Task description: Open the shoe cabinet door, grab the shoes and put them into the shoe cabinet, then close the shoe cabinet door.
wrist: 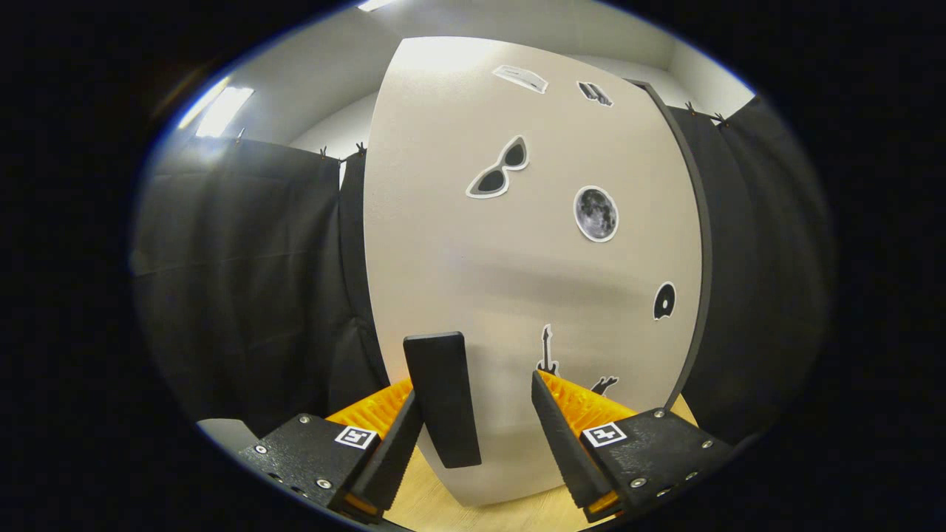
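Right now I see the black booth curtain (244,288) hanging on the left, well behind everything else. My tool (477,414) sits close up against the shoe cabinet door (517,258), a pale panel dotted with stickers: sunglasses (499,168), a moon (596,213), a small guitar (547,351). The tool's fingers stand apart, and the door's dark handle (443,399) rises between them, nearer the left finger (395,443); I cannot tell whether that finger touches it. A clear gap separates the handle from the right finger (562,436), so nothing is clamped. Pale wood of the desk (443,506) shows under the door's near edge. Further right the door's dark edge (698,244) meets more curtain.
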Demonstrator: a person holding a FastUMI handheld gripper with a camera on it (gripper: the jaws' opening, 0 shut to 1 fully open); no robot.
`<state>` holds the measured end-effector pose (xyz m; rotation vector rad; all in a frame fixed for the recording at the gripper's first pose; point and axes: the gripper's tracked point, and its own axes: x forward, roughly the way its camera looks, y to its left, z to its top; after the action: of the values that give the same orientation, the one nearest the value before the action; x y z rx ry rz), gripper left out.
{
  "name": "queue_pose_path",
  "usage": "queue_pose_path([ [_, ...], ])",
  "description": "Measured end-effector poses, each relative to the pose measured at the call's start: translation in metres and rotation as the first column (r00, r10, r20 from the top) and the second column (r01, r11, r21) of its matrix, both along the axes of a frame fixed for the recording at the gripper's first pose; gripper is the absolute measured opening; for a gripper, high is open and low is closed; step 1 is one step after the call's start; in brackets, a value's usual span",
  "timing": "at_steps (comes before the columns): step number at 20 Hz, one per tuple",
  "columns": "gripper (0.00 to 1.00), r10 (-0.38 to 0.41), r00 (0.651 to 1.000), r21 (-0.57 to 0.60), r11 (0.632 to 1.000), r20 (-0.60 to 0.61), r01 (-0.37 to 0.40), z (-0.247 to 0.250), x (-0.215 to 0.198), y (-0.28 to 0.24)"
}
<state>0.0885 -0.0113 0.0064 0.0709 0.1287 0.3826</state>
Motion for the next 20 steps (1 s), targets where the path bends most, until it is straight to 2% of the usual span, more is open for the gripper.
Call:
queue_pose_path([
  [14, 0.87, -0.026, 1.000, -0.055, 0.998, 0.007, 0.027, -0.004, 0.019, 0.014],
  [20, 0.87, -0.064, 0.998, -0.109, 0.992, 0.014, 0.065, -0.007, 0.026, 0.015],
])
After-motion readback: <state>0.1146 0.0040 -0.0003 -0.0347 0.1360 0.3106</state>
